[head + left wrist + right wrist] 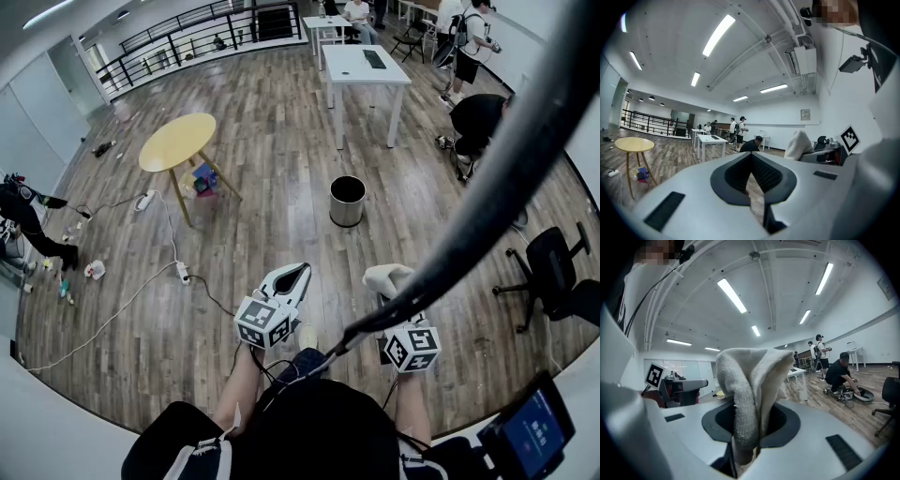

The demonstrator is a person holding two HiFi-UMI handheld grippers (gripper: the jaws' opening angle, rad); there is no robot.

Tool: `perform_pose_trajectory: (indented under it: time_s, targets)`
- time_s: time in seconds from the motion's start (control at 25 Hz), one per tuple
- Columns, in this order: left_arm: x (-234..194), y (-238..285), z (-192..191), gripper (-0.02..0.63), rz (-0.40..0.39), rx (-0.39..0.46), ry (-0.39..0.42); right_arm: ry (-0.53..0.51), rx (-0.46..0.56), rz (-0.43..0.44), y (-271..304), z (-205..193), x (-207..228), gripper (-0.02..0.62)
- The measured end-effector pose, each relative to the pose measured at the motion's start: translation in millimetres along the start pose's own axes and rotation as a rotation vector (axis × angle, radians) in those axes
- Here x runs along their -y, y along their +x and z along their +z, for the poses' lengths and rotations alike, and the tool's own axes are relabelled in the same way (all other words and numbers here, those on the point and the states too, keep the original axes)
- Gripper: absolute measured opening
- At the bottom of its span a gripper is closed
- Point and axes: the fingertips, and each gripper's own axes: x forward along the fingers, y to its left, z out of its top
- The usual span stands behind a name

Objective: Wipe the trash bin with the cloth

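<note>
Wide wooden floor (281, 131) ahead, and the trash bin (347, 201) stands on it, well apart from me. My right claw (392, 291) pinches the cloth (749, 380). My left claw (751, 161) is pressed together, empty.

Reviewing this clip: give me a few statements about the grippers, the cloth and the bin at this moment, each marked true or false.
1. The right gripper is shut on the cloth. True.
2. The cloth touches the trash bin. False: the bin stands apart, farther ahead on the floor.
3. The left gripper holds a bottle. False: its jaws are together with nothing between them.
4. The trash bin stands upright. True.
</note>
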Motion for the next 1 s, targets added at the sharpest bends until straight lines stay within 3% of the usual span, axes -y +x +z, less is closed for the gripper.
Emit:
perform_pose_trajectory:
  time_s: [0.28, 1.0]
  targets:
    - [-49, 42, -5, -0.003, 0.003, 0.003, -0.011, -0.008, -0.016, 0.016, 58, -2, 15, 0.092]
    - [-229, 191, 37, -0.003, -0.072, 0.008, 0.028, -0.021, 0.022, -0.045, 281, 63, 57, 0.092]
